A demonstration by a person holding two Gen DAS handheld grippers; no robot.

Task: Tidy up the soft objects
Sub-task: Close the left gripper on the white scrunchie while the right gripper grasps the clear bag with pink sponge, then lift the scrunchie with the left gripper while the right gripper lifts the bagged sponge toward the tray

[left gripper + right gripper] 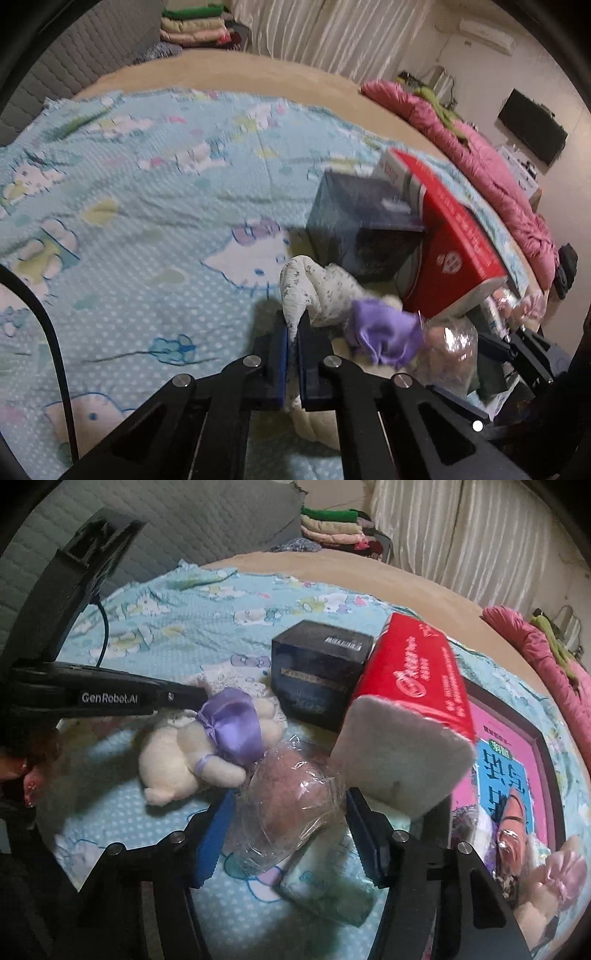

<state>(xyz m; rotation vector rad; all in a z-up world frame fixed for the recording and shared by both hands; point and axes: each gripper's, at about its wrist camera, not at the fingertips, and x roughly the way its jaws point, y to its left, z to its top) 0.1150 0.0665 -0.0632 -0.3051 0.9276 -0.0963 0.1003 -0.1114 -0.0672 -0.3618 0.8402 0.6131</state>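
A cream plush toy (173,760) with a purple satin bow (232,723) lies on the blue cartoon-print blanket (147,184). My left gripper (294,328) is shut on a white flowered cloth part of the toy (325,291), beside the bow (384,336). In the right wrist view the left gripper (199,698) reaches the toy from the left. My right gripper (288,834) has a pinkish soft bundle in crinkled clear plastic (291,805) between its blue pads, and the wrap touches both.
A dark blue box (317,679) and a red tissue pack (410,679) stand just behind the toys. A pink-covered book (509,760) lies at right, a small tissue packet (328,890) under the bundle. A pink quilt (480,166) lines the bed's far edge.
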